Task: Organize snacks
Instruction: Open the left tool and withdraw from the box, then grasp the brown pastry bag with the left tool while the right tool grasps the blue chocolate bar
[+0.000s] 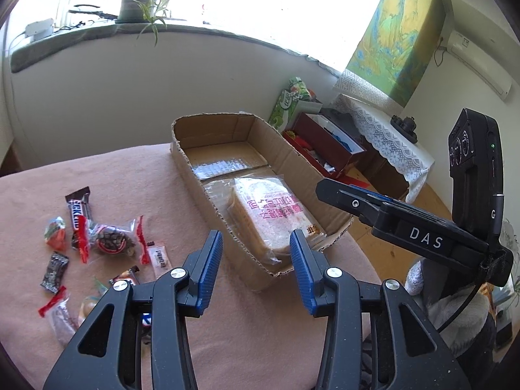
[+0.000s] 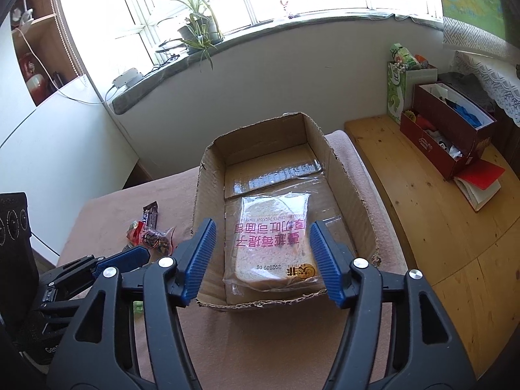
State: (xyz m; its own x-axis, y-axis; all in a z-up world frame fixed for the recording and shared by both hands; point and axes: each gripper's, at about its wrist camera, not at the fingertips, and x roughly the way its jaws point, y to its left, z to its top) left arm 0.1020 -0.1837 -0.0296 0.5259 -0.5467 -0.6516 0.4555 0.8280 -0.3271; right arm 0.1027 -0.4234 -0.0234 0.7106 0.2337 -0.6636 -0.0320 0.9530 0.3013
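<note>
A bagged toast loaf (image 1: 273,214) (image 2: 276,243) with pink print lies flat in the near end of an open cardboard box (image 1: 195,175) (image 2: 344,175) on the pink-covered table. My right gripper (image 2: 263,253) hovers above the loaf, open, its blue pads clear of the bag. My left gripper (image 1: 256,260) is open and empty, over the box's near left corner. Loose snacks lie left of the box: a Snickers bar (image 1: 78,214) (image 2: 150,215), a clear red-edged packet (image 1: 110,240) and several small wrapped sweets. The right gripper's body (image 1: 406,227) shows at the right of the left wrist view.
Beyond the table's right edge a wooden surface (image 2: 438,227) carries a dark red box (image 2: 448,136) (image 1: 325,143) of oddments and a green carton (image 2: 398,91). A windowsill with a potted plant (image 1: 139,3) (image 2: 198,29) runs behind. A lace-covered stand (image 1: 390,136) is far right.
</note>
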